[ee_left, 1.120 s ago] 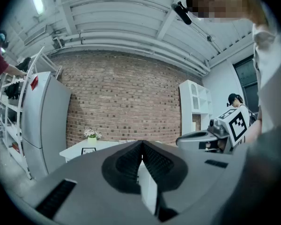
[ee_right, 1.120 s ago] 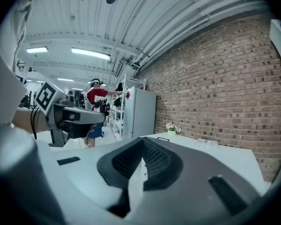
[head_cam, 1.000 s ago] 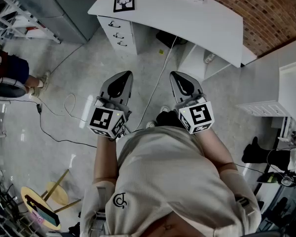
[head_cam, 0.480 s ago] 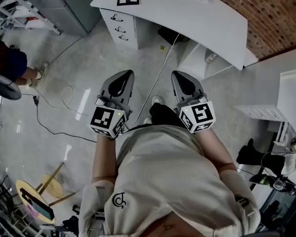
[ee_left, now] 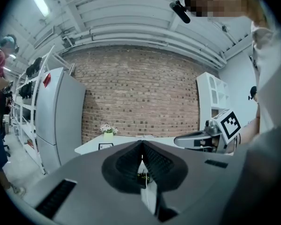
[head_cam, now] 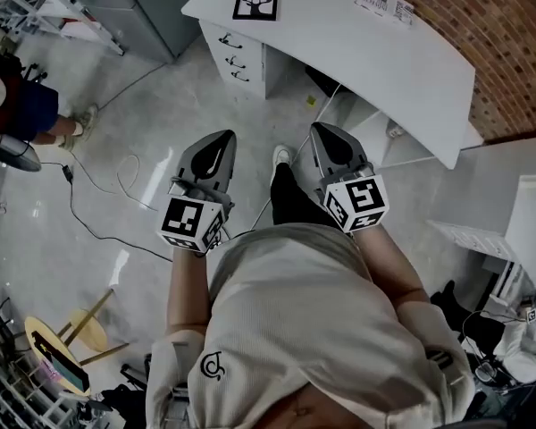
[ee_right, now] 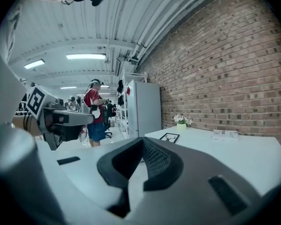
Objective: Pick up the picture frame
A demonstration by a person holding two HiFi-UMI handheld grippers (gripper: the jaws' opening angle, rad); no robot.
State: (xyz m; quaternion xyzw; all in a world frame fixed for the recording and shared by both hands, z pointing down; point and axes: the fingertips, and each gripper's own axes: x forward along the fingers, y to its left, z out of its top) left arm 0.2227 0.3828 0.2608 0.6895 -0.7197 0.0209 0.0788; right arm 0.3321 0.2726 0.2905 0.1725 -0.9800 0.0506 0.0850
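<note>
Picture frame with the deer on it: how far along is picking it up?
Nothing looks done yet: the picture frame lies flat near the corner of the white desk, untouched. In hand: the left hand-held gripper and right hand-held gripper are both shut and empty, held over the floor short of the desk. Left to do: reach the frame, open the jaws, grip it and lift.

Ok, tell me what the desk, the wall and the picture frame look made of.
Desk: smooth matte white board, probably laminate; even, grainless surface.
Wall: bare red brick with visible mortar lines.
Picture frame: thin black border, wood or plastic, too small to tell.
</note>
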